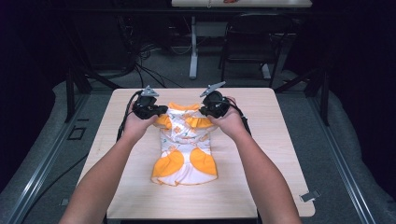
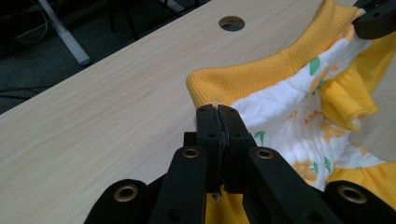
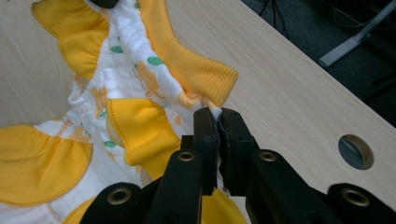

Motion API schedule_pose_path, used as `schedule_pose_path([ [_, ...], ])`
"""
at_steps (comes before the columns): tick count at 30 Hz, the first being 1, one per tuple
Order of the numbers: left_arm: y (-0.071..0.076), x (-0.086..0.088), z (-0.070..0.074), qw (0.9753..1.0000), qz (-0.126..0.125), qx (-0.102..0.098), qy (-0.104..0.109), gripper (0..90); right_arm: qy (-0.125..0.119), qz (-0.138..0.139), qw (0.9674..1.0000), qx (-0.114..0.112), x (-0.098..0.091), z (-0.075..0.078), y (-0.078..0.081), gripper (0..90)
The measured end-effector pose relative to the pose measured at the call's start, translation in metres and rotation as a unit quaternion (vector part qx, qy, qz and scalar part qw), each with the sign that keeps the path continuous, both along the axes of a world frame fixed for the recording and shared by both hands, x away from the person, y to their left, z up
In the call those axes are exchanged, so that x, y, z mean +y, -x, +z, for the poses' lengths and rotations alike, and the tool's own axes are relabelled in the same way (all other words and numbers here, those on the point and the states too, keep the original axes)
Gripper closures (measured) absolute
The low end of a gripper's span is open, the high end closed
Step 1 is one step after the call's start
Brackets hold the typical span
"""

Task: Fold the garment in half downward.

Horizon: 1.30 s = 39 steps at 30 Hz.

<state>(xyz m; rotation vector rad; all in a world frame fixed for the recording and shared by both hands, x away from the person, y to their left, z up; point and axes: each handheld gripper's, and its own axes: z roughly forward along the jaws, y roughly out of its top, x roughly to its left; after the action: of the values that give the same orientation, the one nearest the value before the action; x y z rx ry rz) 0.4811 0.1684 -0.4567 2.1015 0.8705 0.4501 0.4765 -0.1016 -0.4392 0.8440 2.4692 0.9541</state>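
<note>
The left gripper [image 2: 218, 112] had its jaws clamped on the white quilted fabric just under the ribbed yellow collar [image 2: 261, 70] of a small garment [image 1: 185, 144], and the right gripper [image 3: 215, 114] pinched the collar's other end the same way. The garment lay flat at the middle of the pale wood-grain table [image 1: 261, 186], white with orange flowers, green leaves and ruffled yellow trim; its orange lettering was too small to read.

Orange lettering on the garment [image 3: 70, 135] is too blurred to read.

white-and-orange printed garment [image 1: 185, 149], pale wood table [image 1: 261, 154]
</note>
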Motion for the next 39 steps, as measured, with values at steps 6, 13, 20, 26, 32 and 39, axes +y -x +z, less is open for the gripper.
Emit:
schedule_pose_path([
  [6,0.013,0.002,0.001,0.9998,-0.019,-0.007,0.002,88.6,0.007,0.019,0.9997,-0.012,-0.002,0.003,0.015,85.7],
  [13,0.029,0.003,0.002,0.9992,-0.037,-0.017,-0.005,88.6,0.012,0.042,0.9988,-0.022,-0.007,0.000,0.033,85.6],
  [20,0.048,0.006,-0.006,0.9983,-0.055,-0.020,-0.001,88.5,0.009,0.057,0.9980,-0.025,-0.010,-0.009,0.047,85.6],
  [26,0.057,0.008,-0.015,0.9979,-0.064,-0.014,-0.001,88.5,0.013,0.073,0.9971,-0.021,-0.008,-0.018,0.057,85.6],
  [32,0.068,0.012,-0.026,0.9976,-0.069,-0.003,0.001,88.5,0.013,0.084,0.9963,-0.016,-0.007,-0.029,0.066,85.6],
  [39,0.087,0.014,-0.039,0.9965,-0.083,0.006,0.007,88.5,0.021,0.095,0.9952,-0.015,-0.007,-0.034,0.074,85.5],
])
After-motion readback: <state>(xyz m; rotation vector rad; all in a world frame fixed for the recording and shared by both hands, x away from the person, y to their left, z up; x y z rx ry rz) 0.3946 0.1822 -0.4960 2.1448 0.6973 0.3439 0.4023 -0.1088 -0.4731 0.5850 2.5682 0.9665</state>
